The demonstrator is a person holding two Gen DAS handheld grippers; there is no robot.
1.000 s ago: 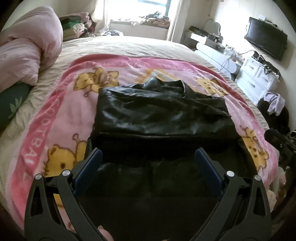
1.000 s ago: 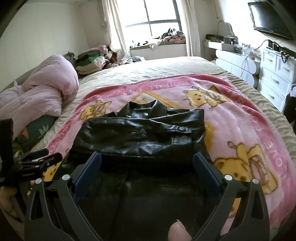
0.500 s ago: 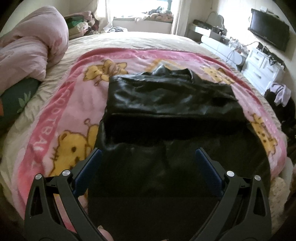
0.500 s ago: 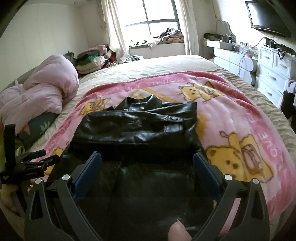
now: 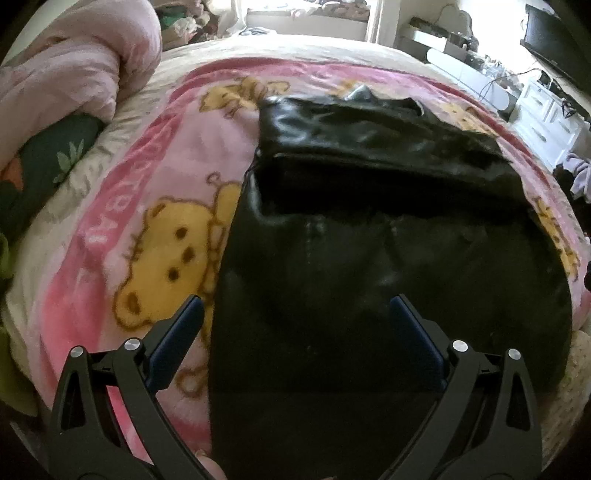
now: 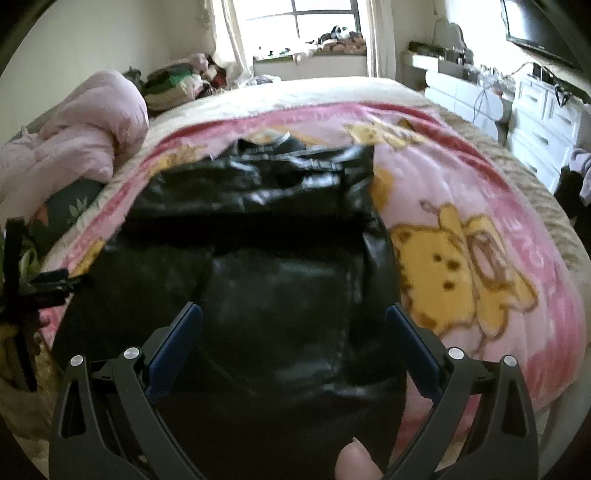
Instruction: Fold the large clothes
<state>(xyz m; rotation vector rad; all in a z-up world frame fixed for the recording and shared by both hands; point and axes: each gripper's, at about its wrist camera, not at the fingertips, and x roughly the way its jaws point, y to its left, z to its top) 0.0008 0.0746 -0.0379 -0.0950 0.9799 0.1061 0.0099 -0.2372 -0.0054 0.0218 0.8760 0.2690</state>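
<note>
Now mid-fold: black leather jacket on pink bear blanket, far part already doubled over. Left gripper and right gripper both spread, empty, above near hem. Next: pinch near corners, fold toward far side.

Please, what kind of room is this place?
Most likely a home bedroom: a wide bed under a pink bear-print blanket, a rolled pink quilt, and white drawers below a wall television.

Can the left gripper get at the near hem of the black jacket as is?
Probably yes. The left gripper is open above the jacket, and nothing lies between them; the hem itself is hidden below the frame.
</note>
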